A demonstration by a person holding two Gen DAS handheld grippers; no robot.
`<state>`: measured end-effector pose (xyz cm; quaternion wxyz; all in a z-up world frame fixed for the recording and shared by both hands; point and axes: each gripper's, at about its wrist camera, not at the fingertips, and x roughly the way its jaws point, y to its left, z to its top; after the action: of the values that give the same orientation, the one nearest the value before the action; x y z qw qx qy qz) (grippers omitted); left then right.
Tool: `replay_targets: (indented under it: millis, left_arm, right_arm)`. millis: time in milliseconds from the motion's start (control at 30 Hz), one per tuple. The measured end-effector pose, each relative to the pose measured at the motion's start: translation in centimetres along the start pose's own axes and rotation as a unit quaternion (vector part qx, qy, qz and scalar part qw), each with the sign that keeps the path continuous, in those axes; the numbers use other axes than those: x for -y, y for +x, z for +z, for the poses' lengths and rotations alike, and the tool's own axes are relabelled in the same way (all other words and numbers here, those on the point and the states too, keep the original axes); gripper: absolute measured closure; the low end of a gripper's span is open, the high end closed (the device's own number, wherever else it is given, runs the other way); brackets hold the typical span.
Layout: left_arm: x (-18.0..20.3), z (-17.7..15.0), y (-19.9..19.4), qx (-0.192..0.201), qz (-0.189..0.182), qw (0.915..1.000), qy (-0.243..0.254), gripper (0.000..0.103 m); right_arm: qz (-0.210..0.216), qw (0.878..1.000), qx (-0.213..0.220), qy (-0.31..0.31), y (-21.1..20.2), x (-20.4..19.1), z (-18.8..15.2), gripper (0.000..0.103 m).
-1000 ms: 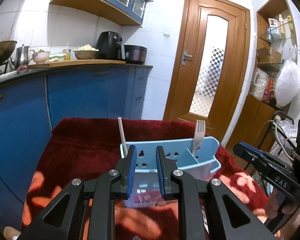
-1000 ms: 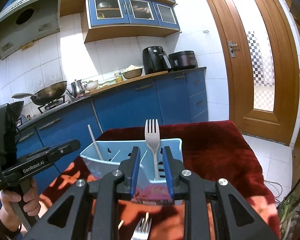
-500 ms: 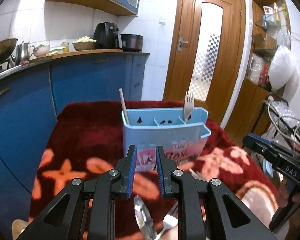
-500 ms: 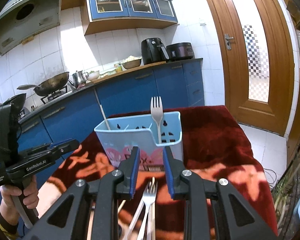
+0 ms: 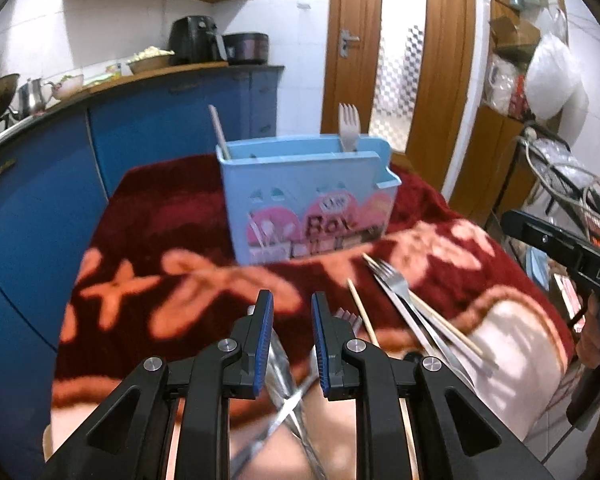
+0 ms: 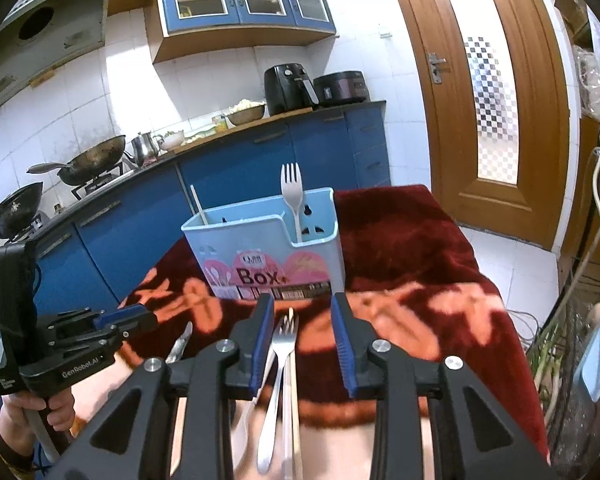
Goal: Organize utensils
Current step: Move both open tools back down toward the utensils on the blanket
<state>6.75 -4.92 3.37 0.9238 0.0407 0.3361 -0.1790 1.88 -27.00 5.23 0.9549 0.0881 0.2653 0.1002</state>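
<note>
Red floral cloth (image 6: 412,240) covers the work table and bears everything relevant. Standing on it toward the far side is the pale blue caddy (image 6: 268,256), upright, label facing both cameras, divided into compartments. It is placed within forward reach of both tools, presumably so utensils can be dropped in from above.

In the caddy's right-hand compartment a fork (image 6: 292,188) stands upright, tines up; at the left end a chopstick (image 6: 199,205) leans against the wall. These appear sorted by type.

Loose cutlery lies on the near cloth, apart from the caddy. Under the right gripper (image 6: 302,314) lie a second fork (image 6: 283,344) and a wooden stick (image 6: 293,360), side by side, handles toward the camera. The jaws stand wide apart, holding nothing, with both items in line between them, which suggests a pick is being lined up.

The left gripper (image 5: 292,310) has its jaws parted more narrowly, also holding nothing, hovering over crossed metal utensils (image 5: 288,400) that are blurred and partly hidden. To its right lie further forks and chopsticks (image 5: 416,312) in an untidy fan.

Judgement: sorting is at an early stage; most pieces remain outside.
</note>
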Motion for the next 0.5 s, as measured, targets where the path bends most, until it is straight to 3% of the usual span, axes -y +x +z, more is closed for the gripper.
replay_targets:
  millis: [300,500]
  left_arm:
    - [2.7,-1.9,2.4,-0.066,0.007,0.9968,0.046,0.084]
    - [1.8,-2.8,2.3,-0.086,0.017,0.9949,0.049,0.084]
  right_arm:
    - [-0.004,1.0,-0.02,0.005,-0.5,1.1,-1.5,0.066]
    - [-0.002,0.999,-0.031,0.007,-0.5,1.7,-2.3,0.065]
